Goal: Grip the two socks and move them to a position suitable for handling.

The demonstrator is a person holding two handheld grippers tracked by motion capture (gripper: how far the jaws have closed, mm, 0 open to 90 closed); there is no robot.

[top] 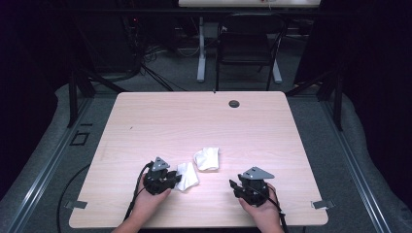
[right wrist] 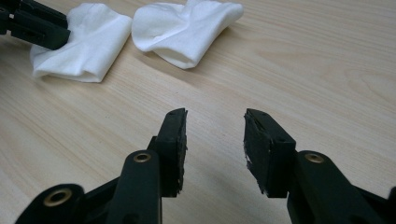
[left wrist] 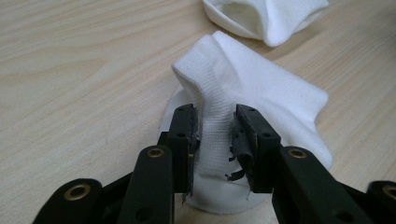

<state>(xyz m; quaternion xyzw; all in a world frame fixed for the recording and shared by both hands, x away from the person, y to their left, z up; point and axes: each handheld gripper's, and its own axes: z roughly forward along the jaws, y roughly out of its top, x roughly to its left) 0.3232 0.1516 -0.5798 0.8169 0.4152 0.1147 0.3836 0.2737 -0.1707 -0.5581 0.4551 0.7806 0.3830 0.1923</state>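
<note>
Left gripper (left wrist: 215, 135): your jaws pinch a raised fold of the near sock (left wrist: 261, 93); the pads press the ribbed cloth from both sides.
Right gripper (right wrist: 215, 140): jaws spread with nothing between them, over bare table (right wrist: 303, 70), well apart from both socks.
Near sock, place: it lies at the table's near middle, just beside the far sock (top: 207, 158), with a slim gap between them.
Step in hand: judged, you are picking up the near sock by that fold.
Doing it well: keep the pinch firm and lift straight up, so the fold does not slip out; bring the right gripper in only once the sock hangs free.
Near sock, axis: in the high view its length runs from near-left to far-right, away from your left hand (top: 145, 201).
Which end: I cannot tell toe from cuff.
</note>
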